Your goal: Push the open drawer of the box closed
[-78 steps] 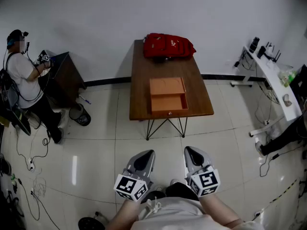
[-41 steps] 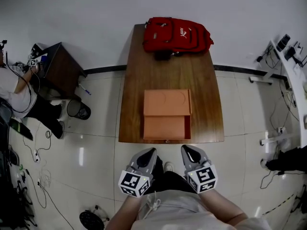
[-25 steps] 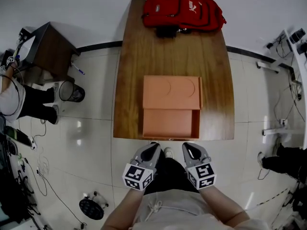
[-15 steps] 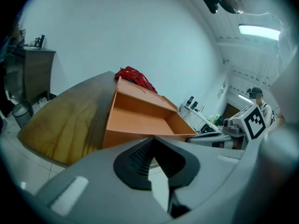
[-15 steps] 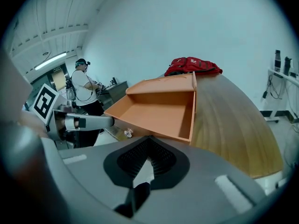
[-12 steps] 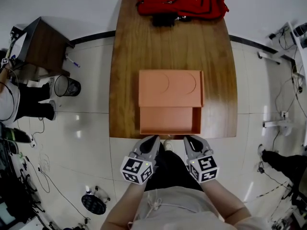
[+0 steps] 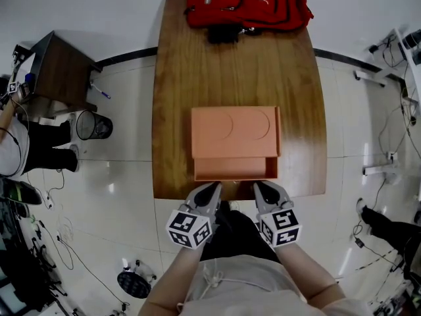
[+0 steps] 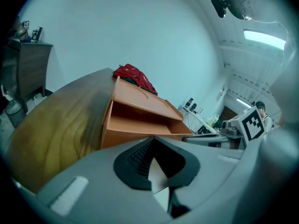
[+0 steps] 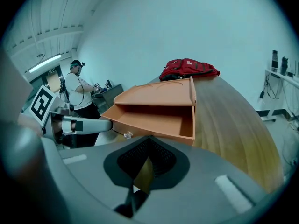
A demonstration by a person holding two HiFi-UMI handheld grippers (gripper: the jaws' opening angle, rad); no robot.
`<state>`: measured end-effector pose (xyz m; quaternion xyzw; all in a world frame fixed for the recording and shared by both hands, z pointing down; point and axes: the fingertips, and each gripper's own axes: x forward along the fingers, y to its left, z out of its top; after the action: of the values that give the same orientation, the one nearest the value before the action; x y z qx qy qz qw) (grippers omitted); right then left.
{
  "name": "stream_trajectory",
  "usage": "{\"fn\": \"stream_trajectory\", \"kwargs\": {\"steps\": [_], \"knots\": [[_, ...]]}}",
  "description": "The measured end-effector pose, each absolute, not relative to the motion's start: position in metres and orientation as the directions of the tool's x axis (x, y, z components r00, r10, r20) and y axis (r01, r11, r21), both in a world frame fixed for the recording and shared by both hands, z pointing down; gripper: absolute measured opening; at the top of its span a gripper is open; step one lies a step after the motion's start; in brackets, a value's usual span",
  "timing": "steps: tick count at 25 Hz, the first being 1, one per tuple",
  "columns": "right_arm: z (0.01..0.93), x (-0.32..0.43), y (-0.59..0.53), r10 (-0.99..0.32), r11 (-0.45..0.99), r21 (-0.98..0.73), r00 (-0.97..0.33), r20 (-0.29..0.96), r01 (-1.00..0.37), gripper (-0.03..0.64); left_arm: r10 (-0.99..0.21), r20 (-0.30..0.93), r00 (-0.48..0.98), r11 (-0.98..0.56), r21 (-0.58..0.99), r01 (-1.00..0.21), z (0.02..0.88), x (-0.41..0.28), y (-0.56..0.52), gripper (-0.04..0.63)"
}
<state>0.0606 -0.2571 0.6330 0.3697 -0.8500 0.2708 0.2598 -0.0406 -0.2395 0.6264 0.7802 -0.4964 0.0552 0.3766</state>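
An orange box [image 7: 235,131] lies mid-table with its drawer [image 7: 235,168] pulled out toward me, empty inside. My left gripper [image 7: 212,189] and right gripper [image 7: 262,188] are both shut and hold nothing. Their tips are over the table's near edge, right at the drawer's front panel; whether they touch it I cannot tell. In the left gripper view the drawer [image 8: 140,125] sits just beyond the left gripper [image 8: 156,169]. The right gripper view shows the drawer [image 9: 149,120] and its small knob [image 9: 126,135] beyond the right gripper [image 9: 142,171].
A red backpack [image 7: 247,5] lies at the far end of the wooden table [image 7: 174,110]. Left of the table stand a dark cabinet [image 7: 56,71] and a bin [image 7: 94,125], with a person [image 7: 20,143] beside them. A white desk edge [image 7: 411,45] is at the right.
I have come up to the table and both grippers moved forward to the drawer front. The drawer sticks out less than half a second ago.
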Motion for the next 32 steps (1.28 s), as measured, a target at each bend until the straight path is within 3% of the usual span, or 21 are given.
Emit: {"fn": "stream_trajectory", "kwargs": {"steps": [25, 32], "knots": [[0.621, 0.048, -0.319, -0.528, 0.534, -0.271, -0.566, 0.633, -0.801, 0.008, -0.72, 0.41, 0.56, -0.3, 0.544, -0.784, 0.614, -0.047, -0.295, 0.006], [0.53, 0.051, -0.302, -0.653, 0.614, -0.18, -0.622, 0.432, -0.769, 0.008, -0.823, 0.224, 0.522, -0.399, 0.426, -0.812, 0.515, -0.052, -0.287, 0.006]]}}
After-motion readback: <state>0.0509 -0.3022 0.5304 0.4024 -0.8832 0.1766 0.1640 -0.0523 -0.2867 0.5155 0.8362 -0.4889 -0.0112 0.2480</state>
